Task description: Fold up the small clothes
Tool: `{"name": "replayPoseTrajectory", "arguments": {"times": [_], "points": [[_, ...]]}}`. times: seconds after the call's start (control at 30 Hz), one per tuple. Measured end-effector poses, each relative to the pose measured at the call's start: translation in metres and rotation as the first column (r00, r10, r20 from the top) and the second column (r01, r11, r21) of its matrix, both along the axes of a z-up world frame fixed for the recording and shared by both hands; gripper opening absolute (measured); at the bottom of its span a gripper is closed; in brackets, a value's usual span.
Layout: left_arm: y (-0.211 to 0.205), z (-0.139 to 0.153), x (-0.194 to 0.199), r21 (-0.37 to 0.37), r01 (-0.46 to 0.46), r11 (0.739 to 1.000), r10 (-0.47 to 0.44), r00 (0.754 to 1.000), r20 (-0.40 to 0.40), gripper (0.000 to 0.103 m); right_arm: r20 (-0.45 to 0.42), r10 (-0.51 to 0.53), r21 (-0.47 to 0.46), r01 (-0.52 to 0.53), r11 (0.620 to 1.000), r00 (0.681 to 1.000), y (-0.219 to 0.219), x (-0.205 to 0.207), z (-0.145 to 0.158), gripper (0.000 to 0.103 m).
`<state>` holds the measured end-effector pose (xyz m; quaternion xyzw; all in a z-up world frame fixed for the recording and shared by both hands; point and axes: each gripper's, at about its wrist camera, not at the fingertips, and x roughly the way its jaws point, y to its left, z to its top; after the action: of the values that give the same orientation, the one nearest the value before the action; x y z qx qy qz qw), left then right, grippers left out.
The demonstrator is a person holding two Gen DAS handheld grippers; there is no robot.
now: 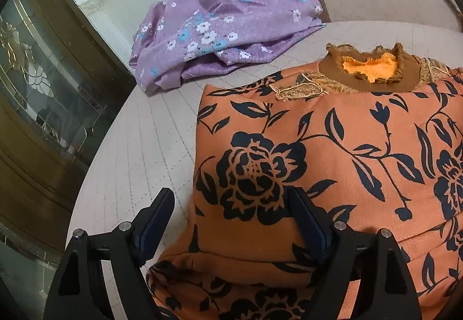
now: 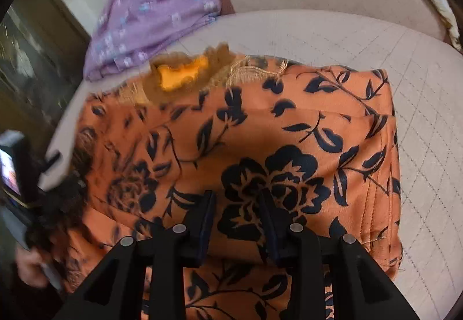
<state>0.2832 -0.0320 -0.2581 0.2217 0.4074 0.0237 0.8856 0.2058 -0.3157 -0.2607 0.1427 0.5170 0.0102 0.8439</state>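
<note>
orange garment (image 1: 332, 152): was burnt orange, printed with navy roses, leaves and thin stems
collar (image 1: 370, 79): was ochre-brown ribbing with a frilled edge, bright orange fleece inside, tan embroidered trim at its 9 o'clock
purple garment (image 1: 220, 27): was lilac, scattered with small white and blue flowers
quilted cover (image 1: 150, 152): was pale grey-beige, crossed by stitched lines
gripper fingers (image 1: 303, 212): were black with dark blue pads

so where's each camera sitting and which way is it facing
Left wrist: sits on the left claw, angled down at the left side of the orange floral top; both open black fingers show.
Right wrist: sits on the right claw, angled down at the top's right side; a hand shows far left.
Shared: the top, purple floral garment, quilted mattress.
</note>
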Motion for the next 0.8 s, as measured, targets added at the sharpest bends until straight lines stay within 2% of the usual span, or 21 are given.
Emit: {"name": "replayPoseTrajectory", "arguments": {"times": [0.1,0.17,0.23,0.3,0.33,0.63,0.8], "points": [[0.006,-0.001,0.004,-0.034,-0.016,0.999,0.016,1.000,-0.012,0.087,0.068,-0.030,0.002,0.030,1.000,0.997,-0.005,0.000,0.014,0.035],[0.007,-0.004,0.004,-0.028,-0.035,0.999,0.036,0.999,0.006,0.096,0.120,-0.084,0.007,0.084,0.996,0.989,-0.018,-0.002,0.023,0.035],[0.011,-0.005,0.006,-0.043,-0.055,0.998,0.056,0.998,0.009,0.098,0.095,-0.152,0.008,0.152,0.988,0.984,-0.031,0.001,0.017,0.035],[0.016,-0.005,0.009,-0.075,-0.070,0.995,0.070,0.998,0.000,0.100,0.010,-0.164,-0.001,0.164,0.986,0.986,-0.038,0.007,0.000,0.034],[0.018,-0.006,0.008,-0.085,-0.077,0.993,0.077,0.997,0.000,0.102,0.005,-0.169,0.009,0.168,0.986,0.986,-0.040,0.007,-0.006,0.034],[0.024,-0.008,0.009,-0.128,-0.086,0.988,0.086,0.996,-0.010,0.103,0.043,-0.163,-0.046,0.165,0.985,0.986,-0.035,0.000,-0.002,0.034],[0.028,-0.009,0.009,-0.161,-0.088,0.983,0.087,0.996,-0.012,0.103,0.040,-0.187,-0.032,0.188,0.982,0.982,-0.034,0.005,-0.006,0.035]]}}
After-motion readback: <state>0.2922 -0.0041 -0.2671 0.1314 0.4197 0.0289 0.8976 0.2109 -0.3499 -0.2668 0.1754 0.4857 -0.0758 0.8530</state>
